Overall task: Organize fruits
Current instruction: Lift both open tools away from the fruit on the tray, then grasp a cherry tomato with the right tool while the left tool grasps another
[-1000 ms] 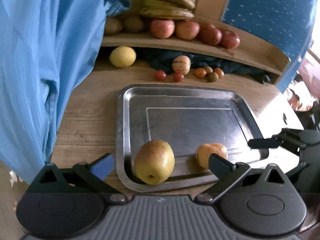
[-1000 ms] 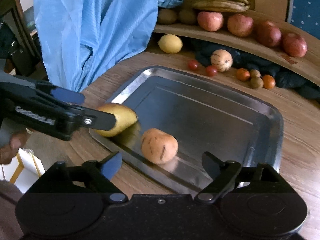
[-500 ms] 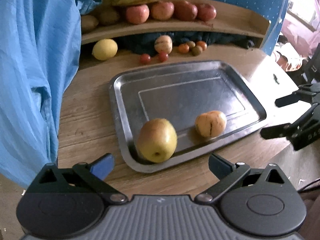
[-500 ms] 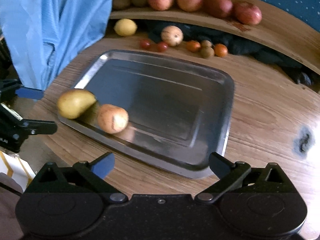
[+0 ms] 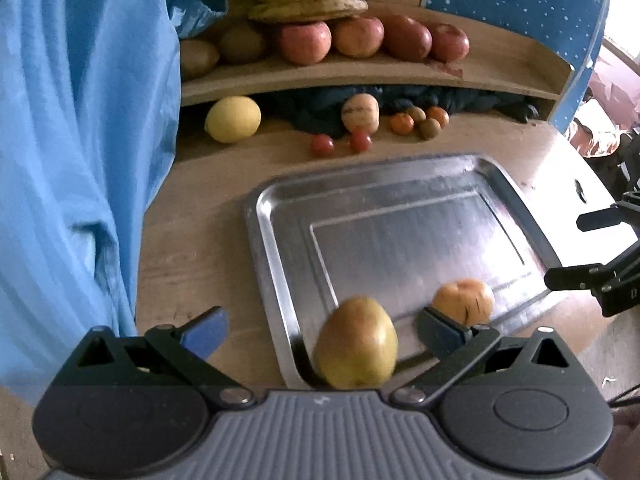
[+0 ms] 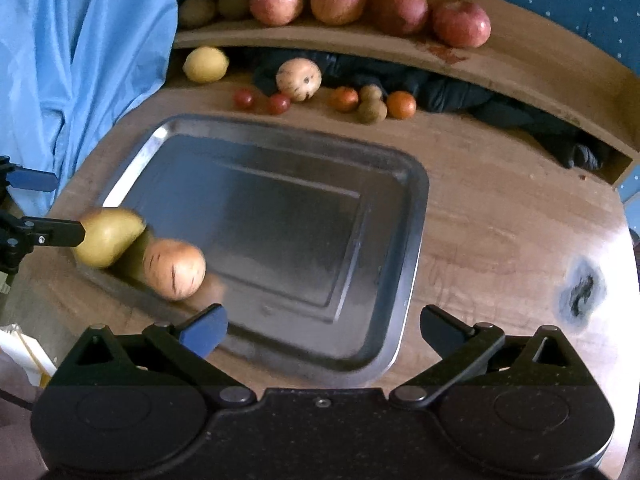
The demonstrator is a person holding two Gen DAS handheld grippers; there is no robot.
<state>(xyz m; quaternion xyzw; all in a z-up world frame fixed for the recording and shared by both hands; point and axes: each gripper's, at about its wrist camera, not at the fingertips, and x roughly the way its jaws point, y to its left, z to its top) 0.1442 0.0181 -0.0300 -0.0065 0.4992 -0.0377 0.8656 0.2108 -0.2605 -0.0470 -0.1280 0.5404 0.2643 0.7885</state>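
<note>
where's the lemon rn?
The lemon sits on the wooden table beyond the tray's far left corner, just under the shelf edge, beside the blue cloth; two small red fruits lie to its right.

Most of the steel tray [image 6: 404, 208] lies bare; a pear [image 6: 106, 236] and striped melon [image 6: 174, 269] crowd one corner, blue cloth [image 5: 76, 128] hanging alongside.

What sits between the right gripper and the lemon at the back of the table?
The metal tray lies across that line, flat and low. The right gripper is open. Nothing else visibly blocks the lemon.
</note>
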